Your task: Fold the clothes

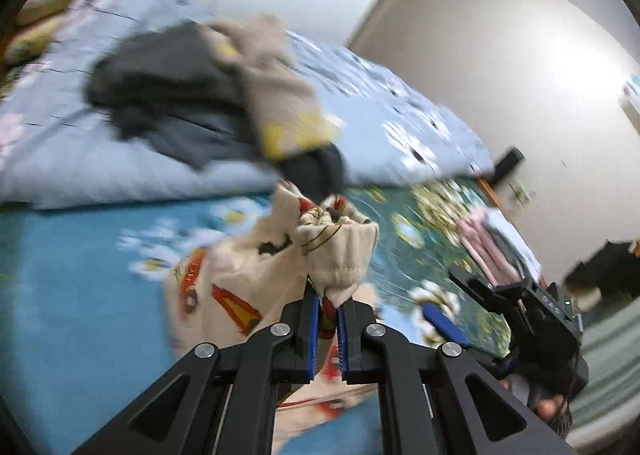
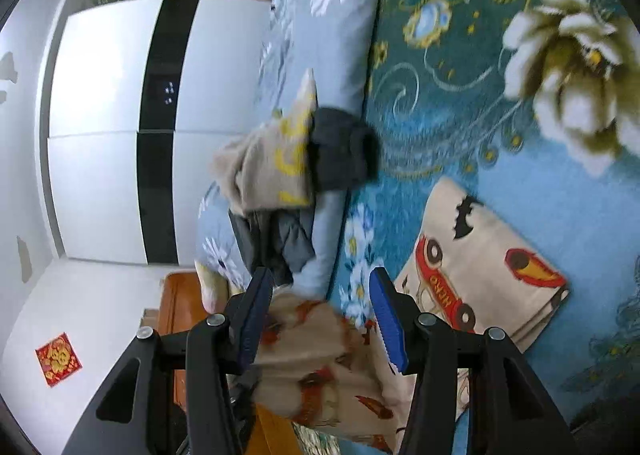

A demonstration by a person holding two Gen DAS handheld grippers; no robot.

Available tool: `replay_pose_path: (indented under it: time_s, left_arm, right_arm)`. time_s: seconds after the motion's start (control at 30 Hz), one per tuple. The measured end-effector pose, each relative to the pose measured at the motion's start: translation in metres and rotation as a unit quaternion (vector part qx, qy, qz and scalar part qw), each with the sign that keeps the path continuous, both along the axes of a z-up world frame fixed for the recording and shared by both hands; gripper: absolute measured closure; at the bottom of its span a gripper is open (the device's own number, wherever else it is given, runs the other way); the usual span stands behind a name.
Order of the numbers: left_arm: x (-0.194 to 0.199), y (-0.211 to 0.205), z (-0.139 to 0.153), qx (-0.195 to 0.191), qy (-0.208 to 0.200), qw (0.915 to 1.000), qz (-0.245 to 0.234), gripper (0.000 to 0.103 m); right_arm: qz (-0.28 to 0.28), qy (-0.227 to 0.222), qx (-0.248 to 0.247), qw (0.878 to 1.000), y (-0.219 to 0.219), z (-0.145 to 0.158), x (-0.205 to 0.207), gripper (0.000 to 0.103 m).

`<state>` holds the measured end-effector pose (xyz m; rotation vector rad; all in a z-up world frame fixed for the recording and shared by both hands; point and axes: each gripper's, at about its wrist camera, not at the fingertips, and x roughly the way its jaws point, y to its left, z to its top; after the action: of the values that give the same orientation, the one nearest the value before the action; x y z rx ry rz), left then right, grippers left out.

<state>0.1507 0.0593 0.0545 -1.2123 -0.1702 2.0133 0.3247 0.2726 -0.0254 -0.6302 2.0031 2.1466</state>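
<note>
A cream garment (image 1: 240, 279) printed with red cars and a black bat is bunched up and lifted off the blue floral bedsheet (image 1: 80, 295). My left gripper (image 1: 329, 305) is shut on a fold of it, cloth pinched between the blue pads. In the right wrist view the same cream garment (image 2: 480, 271) lies partly flat on the sheet and runs under my right gripper (image 2: 320, 287), which is open, its blue fingers (image 2: 386, 307) apart above the cloth. The right gripper (image 1: 460, 311) also shows at the lower right of the left wrist view.
A pile of dark grey and beige clothes (image 1: 208, 95) lies on a light blue floral duvet (image 1: 60, 159) at the back. Folded pink and white clothes (image 1: 492, 247) sit at the bed's right edge. White wardrobe doors (image 2: 112, 127) and a wooden bedside unit (image 2: 180, 303) stand beyond.
</note>
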Motion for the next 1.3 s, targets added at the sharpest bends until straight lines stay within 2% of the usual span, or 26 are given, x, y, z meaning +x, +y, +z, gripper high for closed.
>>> replay_pose_path:
  time_s: [0.1,0.2,0.33,0.47,0.57,0.6,0.63,0.7,0.8,0.9,0.97,1.07,1.13,1.2,1.3]
  left_arm:
    - [0.015,0.044,-0.021,-0.020,-0.021,0.9987,-0.042,0.095]
    - [0.024,0.068,-0.048,-0.046,-0.053,0.9951,-0.070,0.094]
    - [0.029,0.070,-0.079,-0.060,-0.123,0.9874,-0.080,0.089]
    - [0.024,0.067,-0.100,-0.050,-0.190,0.9776,-0.075,0.083]
    - [0.021,0.057,-0.102,-0.031,-0.224,0.9713,-0.073,0.071]
    - [0.020,0.051,-0.099,-0.019,-0.234,0.9693,-0.073,0.050]
    - [0.018,0.041,-0.094,-0.002,-0.240,0.9683,-0.070,0.035]
    - [0.012,0.021,-0.084,0.029,-0.245,0.9673,-0.059,0.034]
    - [0.003,-0.011,-0.080,0.015,-0.227,0.9736,-0.025,0.034]
    - [-0.005,-0.042,-0.078,-0.008,-0.204,0.9789,0.013,0.034]
    - [-0.010,-0.062,-0.081,-0.027,-0.194,0.9799,0.036,0.034]
    - [-0.010,-0.088,-0.101,-0.057,-0.210,0.9741,0.062,0.034]
    - [-0.008,-0.101,-0.114,-0.067,-0.227,0.9688,0.074,0.034]
    - [-0.004,-0.107,-0.123,-0.079,-0.231,0.9669,0.073,0.034]
    - [0.003,-0.110,-0.131,-0.099,-0.231,0.9659,0.063,0.034]
  right_arm:
    - [-0.020,0.012,-0.004,1.000,0.005,0.002,0.010,0.051]
    - [-0.025,0.013,-0.007,1.000,0.006,0.003,0.012,0.051]
    - [-0.022,0.005,-0.003,1.000,0.006,0.003,0.012,0.051]
    - [-0.022,-0.006,-0.005,1.000,0.006,0.000,0.010,0.051]
    - [-0.011,-0.024,0.002,1.000,0.005,0.000,0.004,0.051]
    - [-0.004,-0.034,0.008,0.999,0.005,0.000,0.001,0.051]
    - [0.003,-0.043,0.013,0.999,0.006,0.000,-0.002,0.051]
    - [0.018,-0.063,0.024,0.998,0.007,0.001,-0.009,0.051]
    - [0.066,-0.102,0.050,0.991,0.008,0.001,-0.026,0.051]
    - [0.130,-0.162,0.102,0.973,0.007,0.006,-0.047,0.051]
    - [0.185,-0.225,0.154,0.944,0.006,0.005,-0.063,0.051]
    - [0.255,-0.313,0.198,0.893,0.001,-0.012,-0.080,0.051]
    - [0.287,-0.330,0.184,0.880,-0.004,-0.027,-0.086,0.051]
    - [0.306,-0.336,0.185,0.872,-0.010,-0.036,-0.093,0.051]
    - [0.309,-0.339,0.187,0.869,-0.013,-0.044,-0.096,0.051]
